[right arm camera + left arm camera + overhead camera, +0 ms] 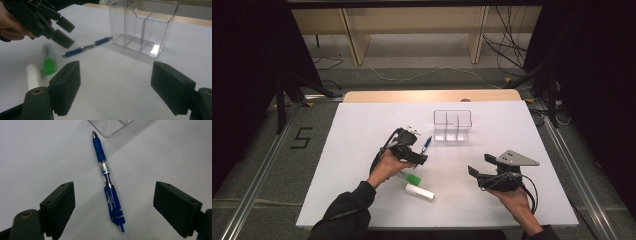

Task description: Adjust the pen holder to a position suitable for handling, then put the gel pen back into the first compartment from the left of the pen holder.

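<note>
The left gripper (421, 148) is hanging over the middle of the white table (362, 130), its jaws spread wide and holding nothing, and the blue retractable ballpoint pen with a clear barrel (108, 182) is lying flat between them in the left gripper view; the step in hand looks like picking that pen up. To do it well, the gripper should be coming straight down so the pads are straddling the barrel near its middle (the printed label is a fair mark); closing too near the clip end would likely be tipping the pen, and closing before the pads reach the tabletop would be risking a miss. The pen's tip is pointing at the clear plastic three-compartment organiser (452, 126), which is standing just beyond it toward the far edge, close but not touching as far as I can tell. Nearer the front edge, a green-and-clear highlighter (48, 60) and a white cylindrical stick (33, 76) are lying side by side, apart from the pen. The right gripper (477, 165) is waiting released toward the right edge, well away from the pen, its jaws also empty.

The tabletop is a matt white sheet, smooth and bare apart from these things, with a strip of pale wood showing along its far edge; beyond it are grey carpeted floor, trailing cables, wooden furniture legs and dark curtains to both sides.
</note>
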The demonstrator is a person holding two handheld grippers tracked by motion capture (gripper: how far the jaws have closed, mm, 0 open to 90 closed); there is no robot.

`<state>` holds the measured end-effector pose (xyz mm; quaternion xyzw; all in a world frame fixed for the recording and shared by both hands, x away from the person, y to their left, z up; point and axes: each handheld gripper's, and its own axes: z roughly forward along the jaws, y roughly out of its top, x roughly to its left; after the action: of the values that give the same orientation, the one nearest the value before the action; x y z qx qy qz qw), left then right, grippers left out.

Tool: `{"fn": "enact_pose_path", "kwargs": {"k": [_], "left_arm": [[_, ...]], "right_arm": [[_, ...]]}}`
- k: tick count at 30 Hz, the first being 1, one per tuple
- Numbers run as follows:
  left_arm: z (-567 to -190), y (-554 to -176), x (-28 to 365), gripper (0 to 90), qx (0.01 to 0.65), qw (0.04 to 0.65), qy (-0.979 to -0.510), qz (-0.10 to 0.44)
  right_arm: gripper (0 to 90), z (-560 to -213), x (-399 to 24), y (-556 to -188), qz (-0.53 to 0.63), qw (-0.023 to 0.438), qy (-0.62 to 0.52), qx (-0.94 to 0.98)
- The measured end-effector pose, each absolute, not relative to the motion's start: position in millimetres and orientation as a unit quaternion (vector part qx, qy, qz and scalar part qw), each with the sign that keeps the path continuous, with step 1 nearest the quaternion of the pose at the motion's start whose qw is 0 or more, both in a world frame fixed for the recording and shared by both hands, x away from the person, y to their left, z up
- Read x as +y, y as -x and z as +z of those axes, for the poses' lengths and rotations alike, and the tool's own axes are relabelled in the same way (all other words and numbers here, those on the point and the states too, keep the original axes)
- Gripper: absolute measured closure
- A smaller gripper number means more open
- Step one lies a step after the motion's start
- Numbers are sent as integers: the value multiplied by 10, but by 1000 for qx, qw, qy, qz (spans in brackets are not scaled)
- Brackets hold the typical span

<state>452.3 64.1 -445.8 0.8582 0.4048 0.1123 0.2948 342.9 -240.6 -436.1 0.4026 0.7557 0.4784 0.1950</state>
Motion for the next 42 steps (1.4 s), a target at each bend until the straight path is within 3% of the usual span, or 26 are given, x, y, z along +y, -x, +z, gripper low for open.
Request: {"fn": "enact_pose_path", "kwargs": {"k": [20, 42], "left_arm": [[-4527, -4715, 492, 267, 406, 259, -869, 109], [-4623, -4842, 368, 587, 410, 215, -882, 89]], "right_arm": [[245, -4372, -2390, -3401, 478, 195, -394, 760], [246, -4385, -2358, -3396, 475, 192, -390, 765]]}}
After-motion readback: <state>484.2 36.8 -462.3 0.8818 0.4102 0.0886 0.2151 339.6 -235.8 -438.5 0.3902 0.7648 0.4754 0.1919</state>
